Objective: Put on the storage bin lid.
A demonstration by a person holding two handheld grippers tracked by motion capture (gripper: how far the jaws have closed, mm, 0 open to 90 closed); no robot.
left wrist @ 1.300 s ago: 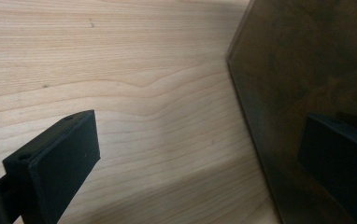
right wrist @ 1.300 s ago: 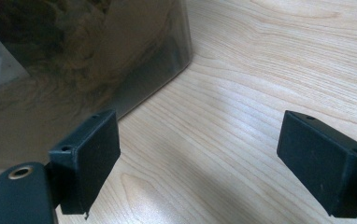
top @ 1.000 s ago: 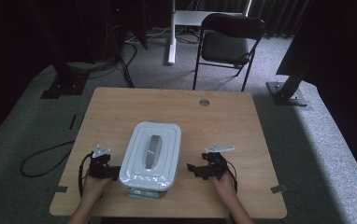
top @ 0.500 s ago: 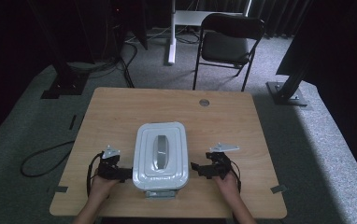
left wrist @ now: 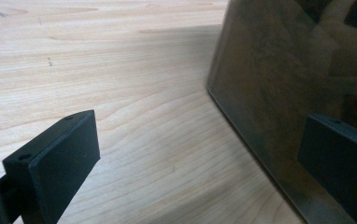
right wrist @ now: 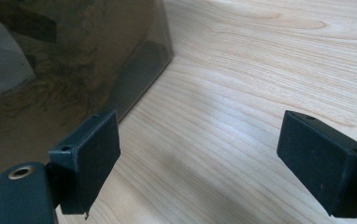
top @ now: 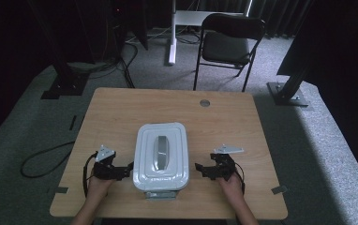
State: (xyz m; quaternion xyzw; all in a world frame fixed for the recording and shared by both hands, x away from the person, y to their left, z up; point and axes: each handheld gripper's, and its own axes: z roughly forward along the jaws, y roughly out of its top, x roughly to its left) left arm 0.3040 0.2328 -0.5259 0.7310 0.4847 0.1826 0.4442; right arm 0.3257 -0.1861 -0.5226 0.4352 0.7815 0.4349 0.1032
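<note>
"What sits on the table?"

"A white rectangular container with rounded corners, upright near the front edge of the table, its long side running away from the person."

"Is it closed?"

"Its white lid is on, with a grey oblong handle along the middle."

"And its sides?"

"Up close the wall looks dark, smooth and glossy, standing straight on the wood."

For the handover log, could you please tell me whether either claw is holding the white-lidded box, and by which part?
Nothing is held. The left claw and right claw are both open, one at each side of the box, with only table between their jaws.
</note>
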